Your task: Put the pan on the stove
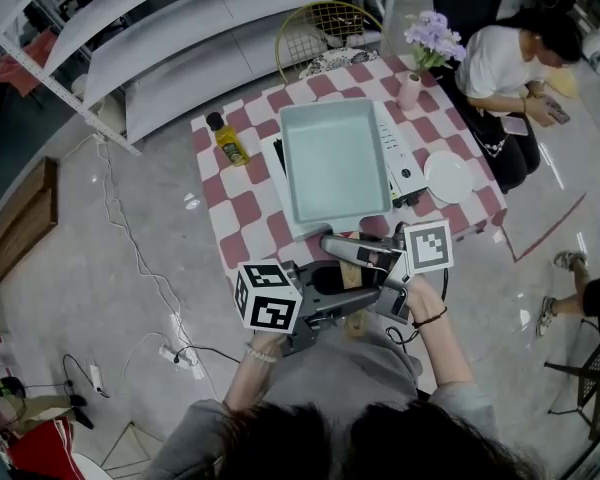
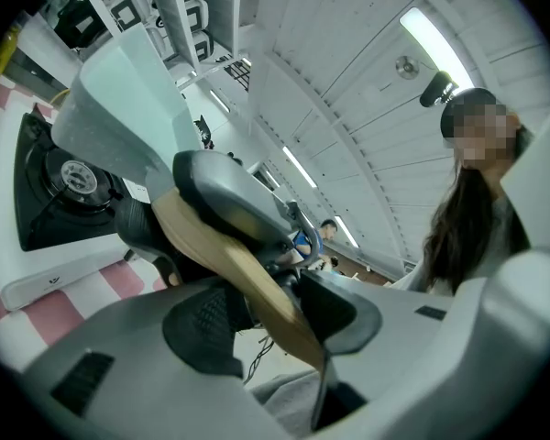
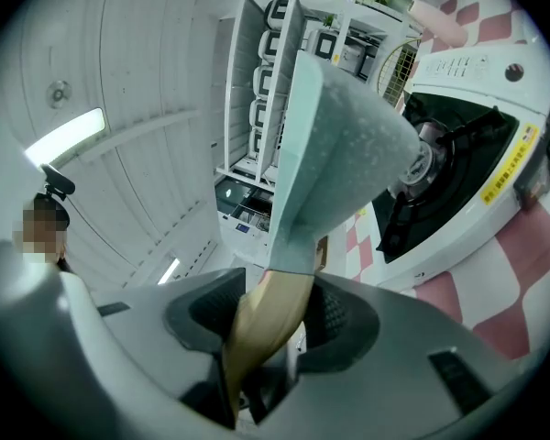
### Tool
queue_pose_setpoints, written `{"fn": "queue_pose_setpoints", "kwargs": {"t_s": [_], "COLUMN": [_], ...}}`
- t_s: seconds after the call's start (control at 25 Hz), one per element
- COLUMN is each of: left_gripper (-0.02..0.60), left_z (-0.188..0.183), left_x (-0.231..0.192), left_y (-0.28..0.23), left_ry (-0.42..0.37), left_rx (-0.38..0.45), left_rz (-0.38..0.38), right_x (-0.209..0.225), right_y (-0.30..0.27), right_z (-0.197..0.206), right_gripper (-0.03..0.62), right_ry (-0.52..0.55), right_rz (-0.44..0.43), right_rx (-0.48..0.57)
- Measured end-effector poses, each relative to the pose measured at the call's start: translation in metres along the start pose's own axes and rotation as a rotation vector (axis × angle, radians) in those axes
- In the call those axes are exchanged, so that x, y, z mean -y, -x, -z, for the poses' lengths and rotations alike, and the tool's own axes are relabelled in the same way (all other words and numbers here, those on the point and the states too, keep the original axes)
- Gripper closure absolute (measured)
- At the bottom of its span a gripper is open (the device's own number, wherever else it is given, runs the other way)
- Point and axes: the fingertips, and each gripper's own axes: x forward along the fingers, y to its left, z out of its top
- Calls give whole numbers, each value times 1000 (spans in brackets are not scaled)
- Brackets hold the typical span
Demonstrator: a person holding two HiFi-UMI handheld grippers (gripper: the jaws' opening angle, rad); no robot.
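A pale mint square pan (image 1: 335, 163) hangs over the white gas stove (image 1: 408, 168) on the checkered table (image 1: 242, 208). Its wooden handle (image 1: 352, 274) points toward me. Both grippers are shut on that handle: my left gripper (image 1: 345, 303) nearer its end, my right gripper (image 1: 365, 258) closer to the pan. In the left gripper view the handle (image 2: 257, 282) runs between my left gripper's (image 2: 266, 324) pads, with the pan (image 2: 119, 99) above the burner (image 2: 73, 177). In the right gripper view my right gripper (image 3: 266, 314) clamps the handle (image 3: 261, 333), and the pan (image 3: 339, 145) rises tilted beside the stove (image 3: 477, 163).
A yellow oil bottle (image 1: 230, 140) stands at the table's left edge. A white plate (image 1: 448, 176) lies right of the stove, and a vase of purple flowers (image 1: 412, 86) stands behind it. A wire basket (image 1: 325, 23) sits at the back. A person (image 1: 510, 68) sits at the right.
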Motion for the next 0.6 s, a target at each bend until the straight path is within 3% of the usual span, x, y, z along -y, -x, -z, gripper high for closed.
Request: {"fn": "queue_pose_setpoints", "kwargs": {"t_s": [0.6], "left_gripper": [387], "left_z": [-35], "left_x": [-35], "left_y": [-27], "left_ry": [52], "left_rx": [97], "left_rz": [-102], "right_x": [21], "right_y": [8], "right_z": [-36], "right_gripper": [402], "right_ry": [-63], "right_rz": [-51], "right_rx": [-132]}}
